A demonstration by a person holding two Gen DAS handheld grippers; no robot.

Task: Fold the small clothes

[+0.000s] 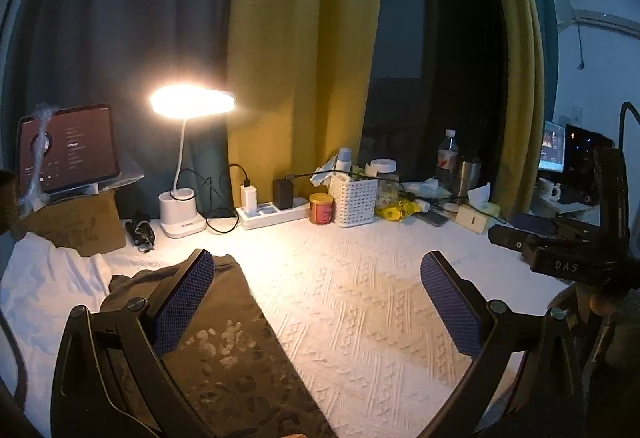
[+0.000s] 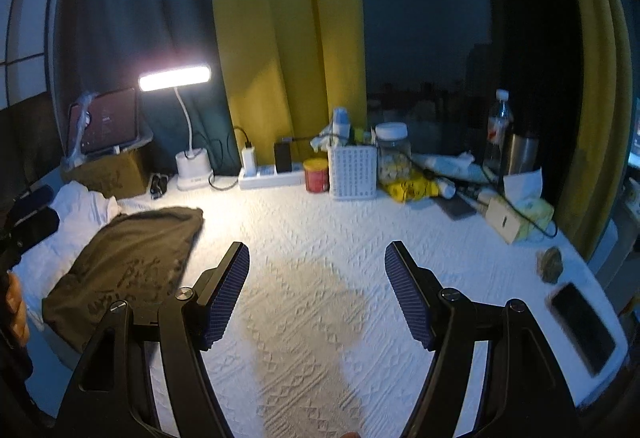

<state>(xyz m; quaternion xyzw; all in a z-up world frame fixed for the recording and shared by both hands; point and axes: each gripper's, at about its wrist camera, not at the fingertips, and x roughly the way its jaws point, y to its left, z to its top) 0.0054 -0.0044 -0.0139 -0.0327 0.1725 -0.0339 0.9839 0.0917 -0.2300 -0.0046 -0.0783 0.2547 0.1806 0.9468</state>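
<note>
Olive-brown cloth with a pale print, the small garment (image 2: pixel 124 262), lay flat on the left side of the white textured bedspread (image 2: pixel 320 238), its far edge near a crumpled white garment (image 2: pixel 80 210) beside it. Both claws hovered above the spread with their blue-padded jaws spread wide and nothing between them. From the left wrist, the left gripper (image 1: pixel 316 298) hung over the garment's right edge, its left finger in front of the cloth (image 1: pixel 224 350) and its right finger over bare spread; this view alone caught part of the right gripper's black body (image 1: pixel 560 250) at the right edge. From the right wrist, the right gripper (image 2: pixel 316 294) sat over bare spread, well apart from the garment, and only this view showed a dark phone (image 2: pixel 582 326) near the right edge and a small brownish lump (image 2: pixel 551 264) beyond it. Both views shared the lit desk lamp (image 2: pixel 176 78), the tablet (image 1: pixel 68 148) on a cardboard box, the power strip (image 2: pixel 272 176) and the white basket (image 2: pixel 352 172).
</note>
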